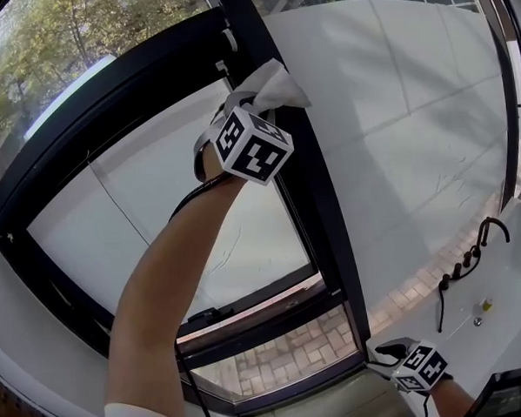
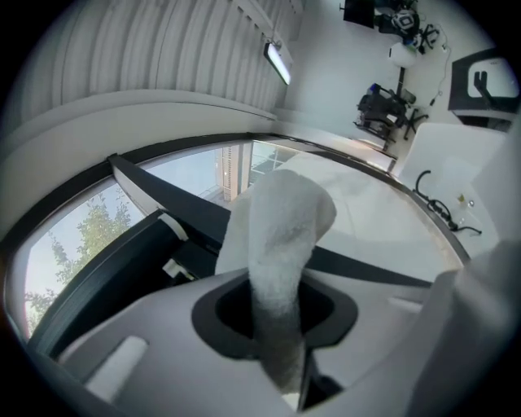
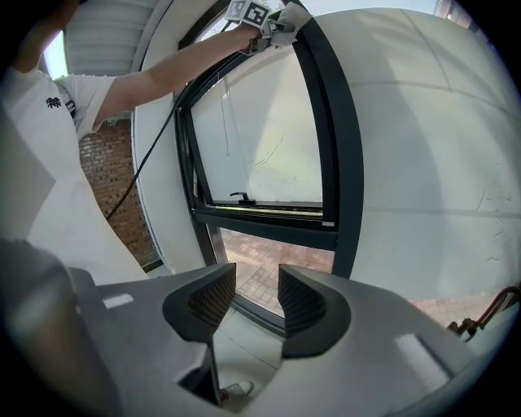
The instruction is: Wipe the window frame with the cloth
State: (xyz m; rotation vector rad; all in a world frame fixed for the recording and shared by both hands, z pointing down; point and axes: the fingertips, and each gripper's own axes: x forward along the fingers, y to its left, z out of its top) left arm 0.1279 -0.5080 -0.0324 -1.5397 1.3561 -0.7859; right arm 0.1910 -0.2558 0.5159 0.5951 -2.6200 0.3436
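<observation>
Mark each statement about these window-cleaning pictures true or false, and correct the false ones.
1. The left claw is shut on the cloth. True.
2. The right claw grips a second cloth. False: its jaws stand apart with nothing between them.
3. The cloth is white. True.
4. The cloth is held at the bottom of the window frame. False: it is high up, by the frame's dark upright.

On your right a white panelled wall meets the black window frame, trees and brick paving show through its glass, and a lit strip light sits on the ribbed ceiling.
</observation>
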